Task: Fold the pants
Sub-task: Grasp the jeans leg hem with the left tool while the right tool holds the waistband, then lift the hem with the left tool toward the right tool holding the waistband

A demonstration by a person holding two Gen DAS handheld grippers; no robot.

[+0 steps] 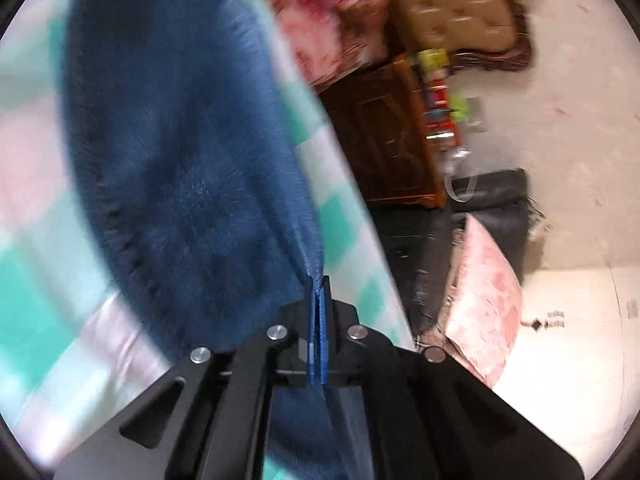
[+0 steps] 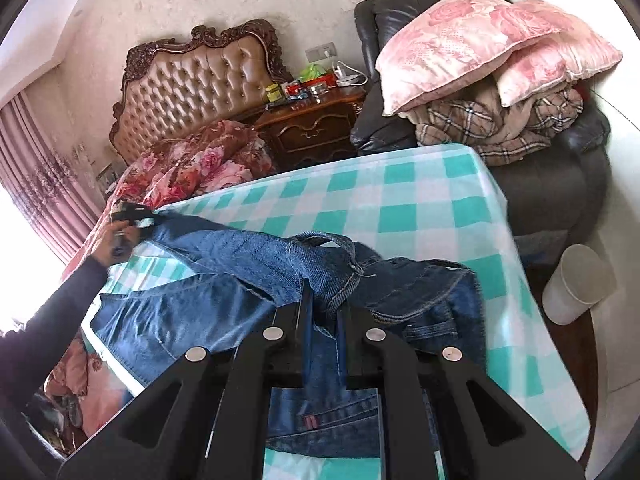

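Blue denim pants (image 2: 256, 280) lie rumpled on the teal-and-white checked bench (image 2: 420, 200), both left gripper (image 1: 319, 286) and right gripper (image 2: 326, 300) fingers pinching folds of them.

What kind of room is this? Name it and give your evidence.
Most likely a bedroom in a home. A bed with a tufted headboard stands by the wall, a wooden nightstand beside it, and pink pillows lie piled on a dark armchair.

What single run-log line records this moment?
task: fold pants | left gripper: shut on jeans hem | right gripper: shut on jeans waist | surface: checked tablecloth
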